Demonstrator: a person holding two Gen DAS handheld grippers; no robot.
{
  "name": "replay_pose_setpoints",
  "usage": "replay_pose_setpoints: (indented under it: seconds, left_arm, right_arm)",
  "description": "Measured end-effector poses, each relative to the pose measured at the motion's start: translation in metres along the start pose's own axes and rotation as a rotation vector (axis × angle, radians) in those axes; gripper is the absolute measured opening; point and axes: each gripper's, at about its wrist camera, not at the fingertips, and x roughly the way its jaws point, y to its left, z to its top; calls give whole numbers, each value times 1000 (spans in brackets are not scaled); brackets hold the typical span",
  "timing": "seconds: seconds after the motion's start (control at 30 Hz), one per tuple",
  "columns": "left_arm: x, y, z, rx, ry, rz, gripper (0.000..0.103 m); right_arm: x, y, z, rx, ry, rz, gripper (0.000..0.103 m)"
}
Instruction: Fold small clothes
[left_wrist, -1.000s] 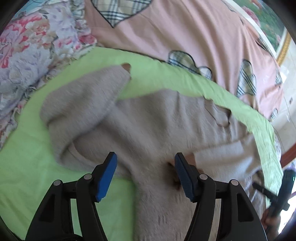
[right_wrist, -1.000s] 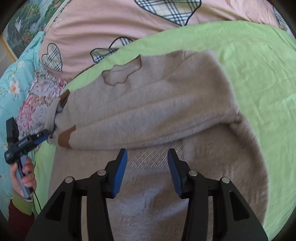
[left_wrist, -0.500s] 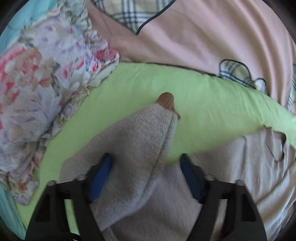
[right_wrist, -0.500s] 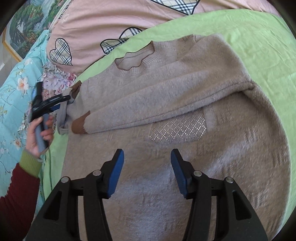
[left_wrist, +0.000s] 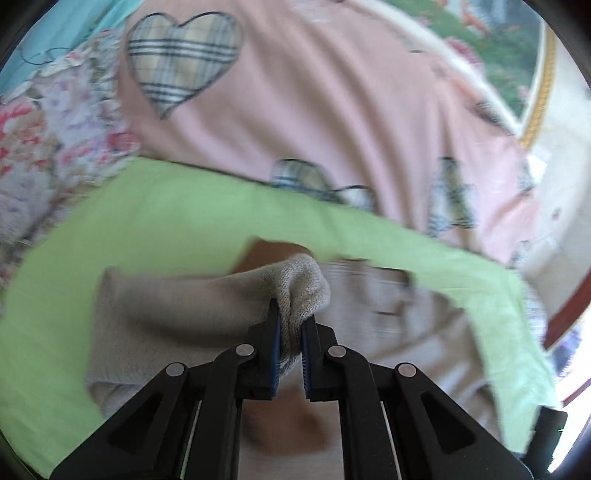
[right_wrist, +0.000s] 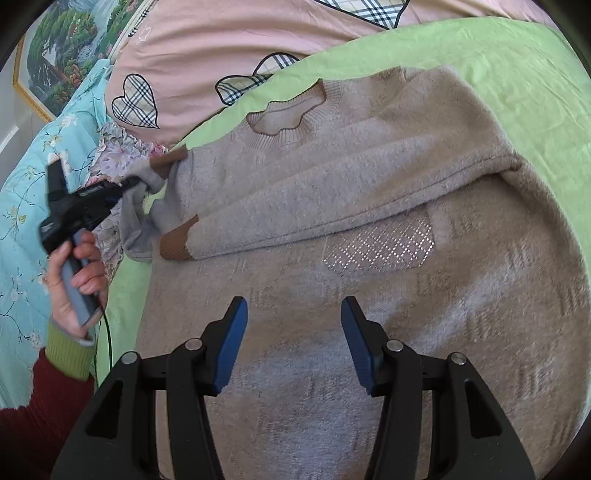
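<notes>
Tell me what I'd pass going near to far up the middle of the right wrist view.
right gripper → sweater body → folded sleeve → neckline → green sheet → pink quilt with plaid hearts

A home bedroom: a bed spread with a green sheet (right_wrist: 517, 74), a pink heart-patched quilt (left_wrist: 314, 110), floral bedding (right_wrist: 22, 206) and a framed landscape painting (right_wrist: 55, 66) behind.
</notes>
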Motion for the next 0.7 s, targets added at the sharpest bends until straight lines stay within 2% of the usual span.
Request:
replay_pose_setpoints:
  seconds: [0.13, 0.2, 0.3, 0.4, 0.5, 0.57, 0.63, 0.7]
  left_arm:
    - [-2, -47, -20, 20, -32, -161, 7]
    - [5, -67, -31, 45, -12, -208, 8]
    - [28, -90, -52, 94, 45, -213, 8]
    - [52, -97, -72, 116, 131, -211, 9]
    - [62, -92, -87, 123, 205, -211, 21]
    - [60, -80, -94, 110, 228, -209, 40]
    - [44, -67, -103, 104, 218, -194, 51]
    - [24, -50, -109, 89, 192, -174, 52]
  right_arm:
    - [-6, -2, -4, 6, -12, -9, 54]
    - [-10, -6, -4, 14, -19, -16, 54]
    - [-16, -13, -3, 39, -38, -27, 54]
    - [-20, -19, 0, 60, -52, -31, 54]
    - [-22, -21, 5, 70, -63, -27, 54]
    - [-21, -21, 11, 77, -68, -13, 54]
    - [-19, -21, 16, 90, -71, 0, 54]
    - [-16, -21, 24, 116, -76, 39, 54]
